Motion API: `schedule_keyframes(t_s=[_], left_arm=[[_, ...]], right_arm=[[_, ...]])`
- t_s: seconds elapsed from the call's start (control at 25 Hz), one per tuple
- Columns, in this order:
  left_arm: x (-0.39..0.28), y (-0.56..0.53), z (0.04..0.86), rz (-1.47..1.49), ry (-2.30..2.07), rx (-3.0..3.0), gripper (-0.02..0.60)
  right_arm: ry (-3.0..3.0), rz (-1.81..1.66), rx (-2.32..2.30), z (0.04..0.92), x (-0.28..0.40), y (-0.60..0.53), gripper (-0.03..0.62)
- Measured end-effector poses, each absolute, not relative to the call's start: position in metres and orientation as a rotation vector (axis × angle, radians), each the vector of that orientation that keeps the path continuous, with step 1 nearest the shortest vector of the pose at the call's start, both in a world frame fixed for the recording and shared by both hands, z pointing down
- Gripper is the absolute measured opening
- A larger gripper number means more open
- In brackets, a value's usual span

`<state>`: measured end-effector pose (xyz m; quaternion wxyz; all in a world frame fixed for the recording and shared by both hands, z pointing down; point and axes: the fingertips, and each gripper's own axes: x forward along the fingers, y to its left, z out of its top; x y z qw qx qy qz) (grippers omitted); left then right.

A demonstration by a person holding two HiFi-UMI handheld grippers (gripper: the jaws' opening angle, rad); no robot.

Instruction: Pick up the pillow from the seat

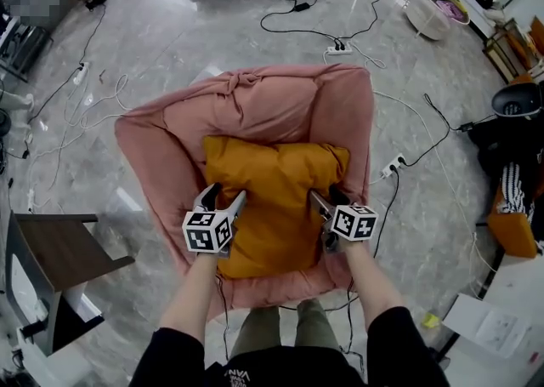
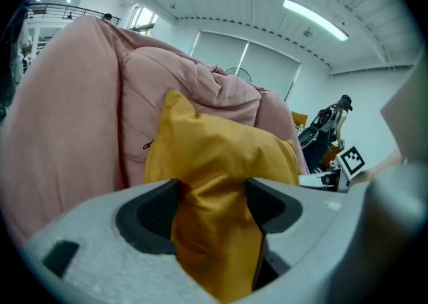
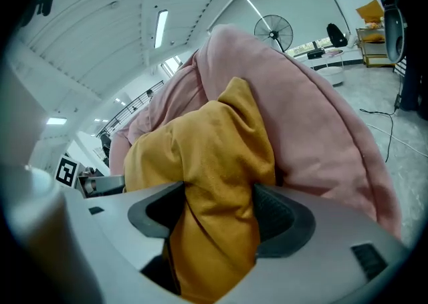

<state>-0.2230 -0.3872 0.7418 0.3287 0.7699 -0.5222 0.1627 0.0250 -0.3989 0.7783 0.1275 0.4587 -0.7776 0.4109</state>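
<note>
A: We're looking down on the pink seat (image 1: 255, 105), and the mustard-yellow pillow (image 1: 276, 198) is lying in its hollow, with its far edge leaning against the padded back.

B: Both hands are working it. The left gripper (image 1: 223, 196) is biting the pillow's left edge and the right gripper (image 1: 329, 200) is biting the right edge, about level with each other.

A: What is the left gripper view telling us?

B: The left gripper (image 2: 212, 206) is closing on fabric. Its dark fingers (image 2: 150, 212) are pressing in from both sides and a thick fold of the pillow (image 2: 221, 156) is bunching up between them. The seat (image 2: 73, 115) is rising behind it.

A: And the other side?

B: It's the same there. The right gripper (image 3: 217, 212) is squeezing a yellow fold, and its fingers (image 3: 277, 219) are digging into the pillow (image 3: 207, 142). The seat (image 3: 321, 129) is bulging just beside it on the right, and a standing fan (image 3: 273, 31) is showing beyond.

A: Is the pillow coming off the surface?

B: I can't tell from above. It's covering the middle of the seat cushion, with pink showing all round.

A: The marker cubes (image 1: 207, 231) are facing up at us, and white cables are trailing across the grey floor (image 1: 170, 28) to a power strip (image 1: 338, 49).
</note>
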Motion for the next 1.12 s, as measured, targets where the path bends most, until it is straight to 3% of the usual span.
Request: schedule_keyframes(t_s=[0.56, 0.68, 0.84, 1.12], left_arm=[[-0.226, -0.380, 0.755, 0.341, -1.469, 1.777, 0.345], [-0.224, -0.381, 0.756, 0.367, -1.438, 1.782, 0.337], [-0.216, -0.381, 0.754, 0.416, -1.402, 1.810, 0.228], [-0.209, -0.366, 0.744, 0.458, -1.396, 1.854, 0.096]], right_arm=[[-2.291, 1.142, 1.382, 0.781, 0.026, -0.399, 0.302], [-2.298, 1.159, 1.372, 0.779, 0.023, -0.397, 0.253], [-2.287, 1.147, 1.379, 0.775, 0.023, -0.394, 0.192], [-2.259, 1.124, 1.350, 0.768, 0.022, -0.378, 0.090]])
